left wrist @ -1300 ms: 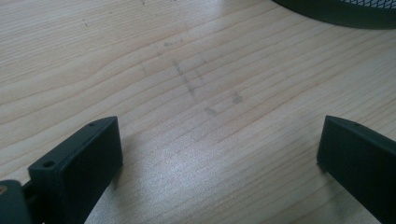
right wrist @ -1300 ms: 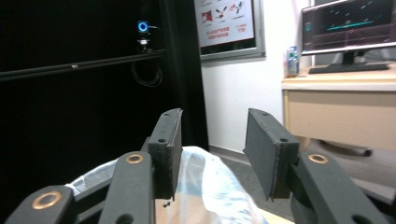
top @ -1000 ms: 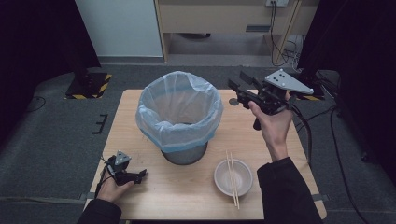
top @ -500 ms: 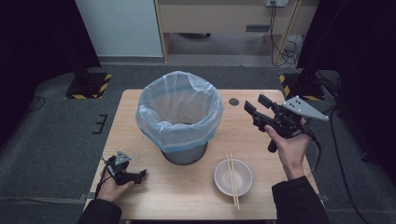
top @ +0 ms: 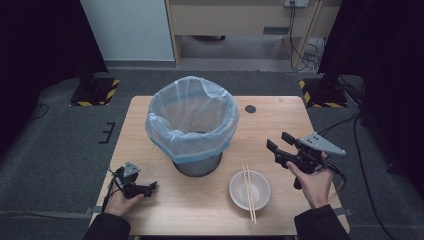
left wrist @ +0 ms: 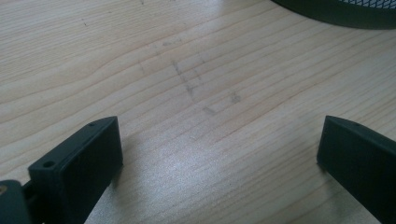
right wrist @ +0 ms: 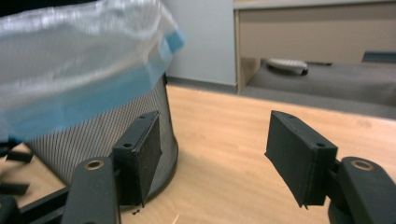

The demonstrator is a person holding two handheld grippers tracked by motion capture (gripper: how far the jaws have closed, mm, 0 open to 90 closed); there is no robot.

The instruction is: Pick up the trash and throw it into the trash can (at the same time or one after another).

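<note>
A mesh waste bin (top: 197, 162) lined with a pale blue plastic bag (top: 191, 117) stands at the middle of the wooden table (top: 280, 120). In front of it to the right sits a white bowl (top: 234, 186) with a pair of chopsticks (top: 248, 192) laid across it. My right gripper (top: 280, 142) hovers right of the bowl, pointing left toward the bin (right wrist: 93, 126). Its jaws have just been opening and hold nothing (right wrist: 212, 149). My left gripper (top: 150, 186) rests open at the table's front left, with bare wood between its jaws (left wrist: 219, 154).
A small dark round disc (top: 250, 108) lies on the table behind the bin. The bin's dark base (left wrist: 341, 7) is just beyond the left gripper. Grey floor surrounds the table, with a wooden cabinet (top: 240, 20) at the back and cables on the right.
My right gripper has come down from beside the bin's rim toward the table's right front, and its jaws stand wider apart. The left hand has stayed put.
</note>
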